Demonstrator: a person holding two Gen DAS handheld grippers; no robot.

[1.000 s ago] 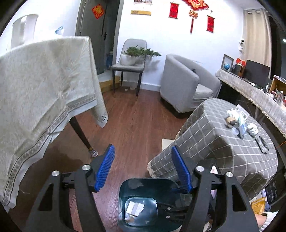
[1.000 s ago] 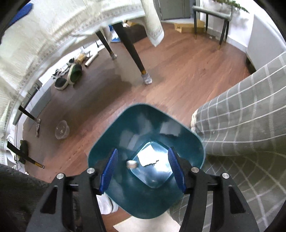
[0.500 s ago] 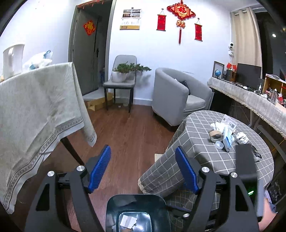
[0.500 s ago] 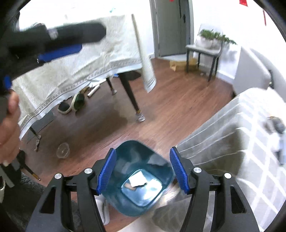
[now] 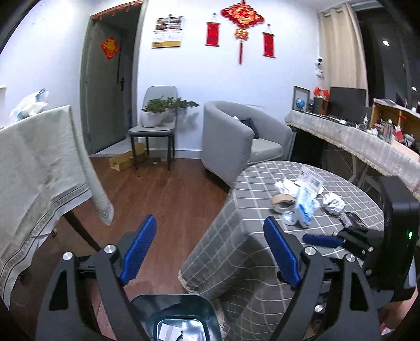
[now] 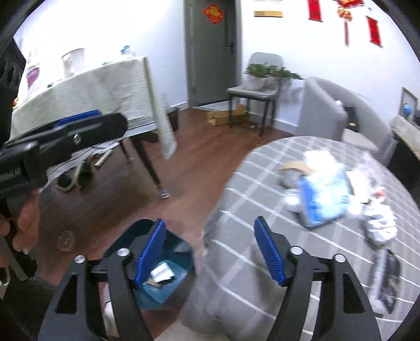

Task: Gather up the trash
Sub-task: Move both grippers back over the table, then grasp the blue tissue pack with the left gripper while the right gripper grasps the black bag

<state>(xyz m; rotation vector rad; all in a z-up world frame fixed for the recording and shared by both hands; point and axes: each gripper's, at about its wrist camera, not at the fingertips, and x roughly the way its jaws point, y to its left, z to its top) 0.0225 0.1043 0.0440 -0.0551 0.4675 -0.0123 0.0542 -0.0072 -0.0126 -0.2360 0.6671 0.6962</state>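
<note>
Home living rm: grey armchair, potted plant on chair, red wall ornaments, wood floor, cloth-covered round surface.

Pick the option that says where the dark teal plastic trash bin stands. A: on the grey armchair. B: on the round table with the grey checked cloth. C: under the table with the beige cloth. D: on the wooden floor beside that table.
D: the dark teal plastic trash bin sits on the wooden floor right beside the hanging edge of the grey checked tablecloth, with paper scraps inside it, below the open right gripper.
</note>
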